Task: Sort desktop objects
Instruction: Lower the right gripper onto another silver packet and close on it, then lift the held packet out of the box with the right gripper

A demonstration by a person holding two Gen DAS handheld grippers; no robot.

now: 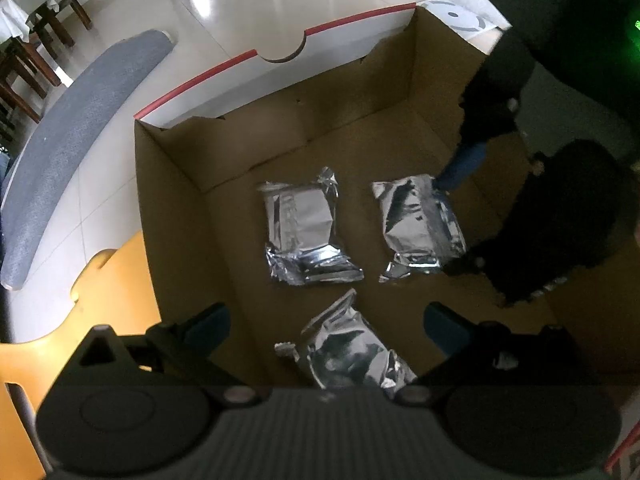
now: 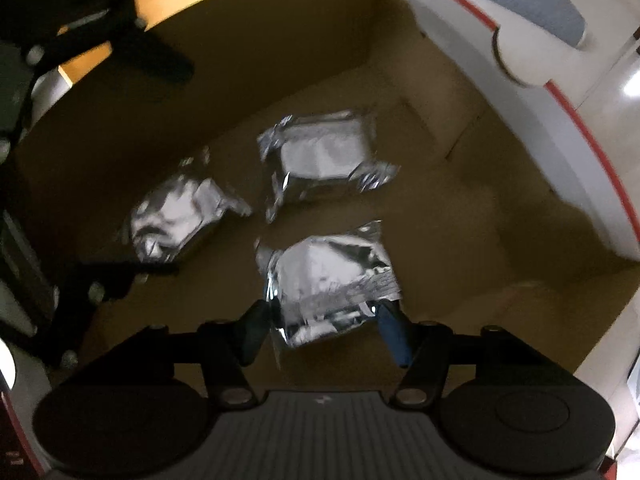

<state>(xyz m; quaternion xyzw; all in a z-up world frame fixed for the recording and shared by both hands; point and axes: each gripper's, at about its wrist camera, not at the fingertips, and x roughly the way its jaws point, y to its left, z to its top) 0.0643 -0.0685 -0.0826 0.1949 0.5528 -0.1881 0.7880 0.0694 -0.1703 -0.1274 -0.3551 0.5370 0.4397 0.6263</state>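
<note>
Three silver foil pouches lie on the floor of an open cardboard box (image 1: 192, 208). My left gripper (image 1: 326, 326) hangs open over the nearest pouch (image 1: 348, 352) and touches nothing. The middle pouch (image 1: 304, 228) lies free. My right gripper (image 2: 325, 330) points down into the box, and its blue pads press both sides of the third foil pouch (image 2: 332, 280). From the left wrist, this gripper (image 1: 446, 226) straddles that pouch (image 1: 416, 220) at the right. The other two pouches (image 2: 320, 156) (image 2: 176, 216) lie beyond it, and a left finger (image 2: 160, 56) shows dark at the upper left.
The box has tall brown walls (image 2: 280, 40) and a white flap with a red edge (image 1: 280, 40). Outside it are a yellow plastic piece (image 1: 120, 280), a long grey pad (image 1: 80, 128), a tiled floor and wooden chairs (image 1: 60, 8).
</note>
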